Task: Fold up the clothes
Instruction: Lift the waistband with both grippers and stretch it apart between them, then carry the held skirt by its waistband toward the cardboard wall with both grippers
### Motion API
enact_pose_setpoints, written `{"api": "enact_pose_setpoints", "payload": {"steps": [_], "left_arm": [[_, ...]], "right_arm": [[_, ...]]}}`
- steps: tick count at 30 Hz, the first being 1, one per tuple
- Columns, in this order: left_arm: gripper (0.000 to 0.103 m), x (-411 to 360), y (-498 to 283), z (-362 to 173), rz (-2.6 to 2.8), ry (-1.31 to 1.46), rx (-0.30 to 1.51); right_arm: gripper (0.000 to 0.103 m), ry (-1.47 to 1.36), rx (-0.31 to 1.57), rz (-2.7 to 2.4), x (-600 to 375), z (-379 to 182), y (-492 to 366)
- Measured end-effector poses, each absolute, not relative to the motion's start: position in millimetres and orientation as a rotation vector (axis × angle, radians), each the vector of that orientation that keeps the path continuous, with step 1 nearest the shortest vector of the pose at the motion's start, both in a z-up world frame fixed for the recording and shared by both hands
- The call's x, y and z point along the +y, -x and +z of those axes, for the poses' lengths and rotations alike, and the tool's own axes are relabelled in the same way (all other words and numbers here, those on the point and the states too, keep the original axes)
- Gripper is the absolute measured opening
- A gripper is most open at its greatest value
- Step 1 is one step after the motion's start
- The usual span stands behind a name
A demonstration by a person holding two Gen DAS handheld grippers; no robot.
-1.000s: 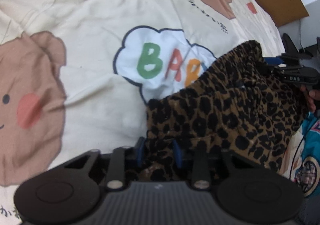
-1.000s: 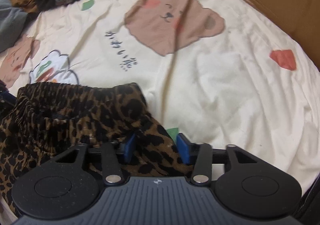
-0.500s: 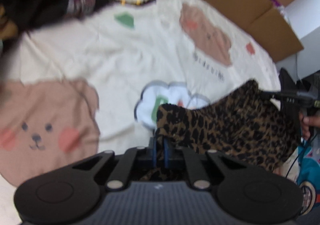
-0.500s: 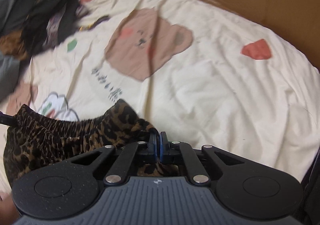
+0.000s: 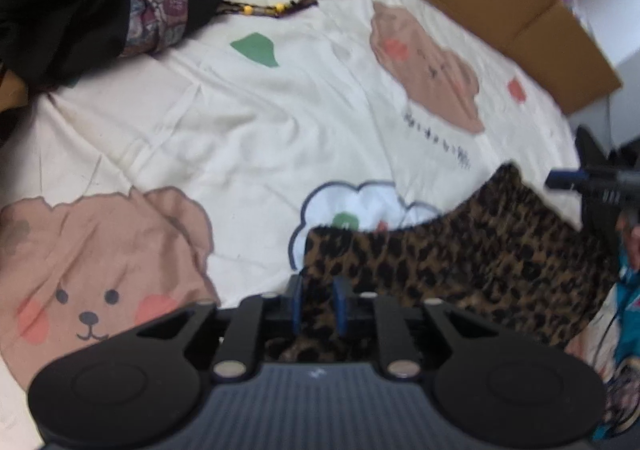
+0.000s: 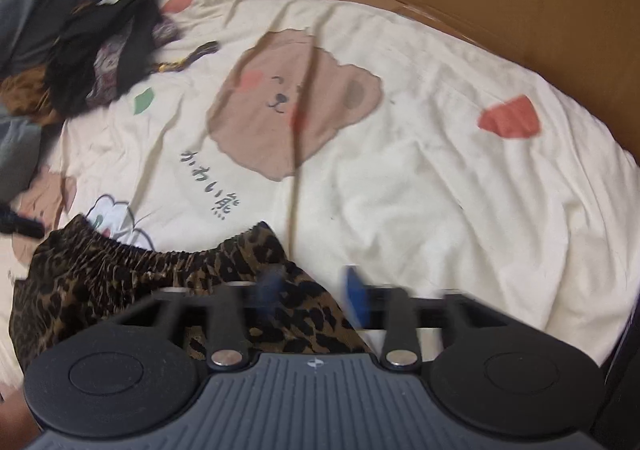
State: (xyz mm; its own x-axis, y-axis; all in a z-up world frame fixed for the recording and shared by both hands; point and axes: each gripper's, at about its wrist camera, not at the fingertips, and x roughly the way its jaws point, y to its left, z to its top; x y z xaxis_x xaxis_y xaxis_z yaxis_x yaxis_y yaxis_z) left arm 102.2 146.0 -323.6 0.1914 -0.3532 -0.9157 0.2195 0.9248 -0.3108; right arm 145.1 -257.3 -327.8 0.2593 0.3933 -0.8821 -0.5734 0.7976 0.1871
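The leopard-print garment [image 5: 472,262] lies bunched at the near edge of the bed, on the cream sheet [image 5: 280,121] printed with bears, its gathered waistband strung between the two tools. By the look of it the fold is barely begun: the cloth is crumpled, with no neat edge or layer showing.

The left hand-held gripper [image 5: 318,304] has its jaws a little apart and opening, with a corner of the garment between them; whether the pads press on it is hard to tell. The right hand-held gripper [image 6: 316,288] is opening wide, its jaws blurred by the motion, cloth under them but not pinched.

A pile of dark clothes [image 6: 92,37] waits at the far side, apparently unfolded. The garment's lower part is cut off behind both tool bodies, so its full shape stays unknown.
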Motion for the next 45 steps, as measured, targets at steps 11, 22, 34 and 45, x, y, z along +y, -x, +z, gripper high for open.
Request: {"api": "enact_pose_setpoints", "payload": {"steps": [11, 22, 34, 45], "left_arm": [[0.047, 139, -109, -364, -0.410, 0.099, 1.394], [0.046, 128, -101, -379, -0.479, 0.062, 1.448], [0.006, 123, -91, -361, -0.473, -0.018, 1.402], [0.005, 110, -90, -294, -0.494, -0.170, 1.232]], "right_arm": [[0.054, 0.338, 1.206, 0.821, -214, -356, -157], [0.048, 0.471, 1.254, 0.923, -195, -373, -149], [0.011, 0.521, 1.193, 0.874, -205, -351, -134], [0.010, 0.519, 1.055, 0.786, -218, -302, -118]]}}
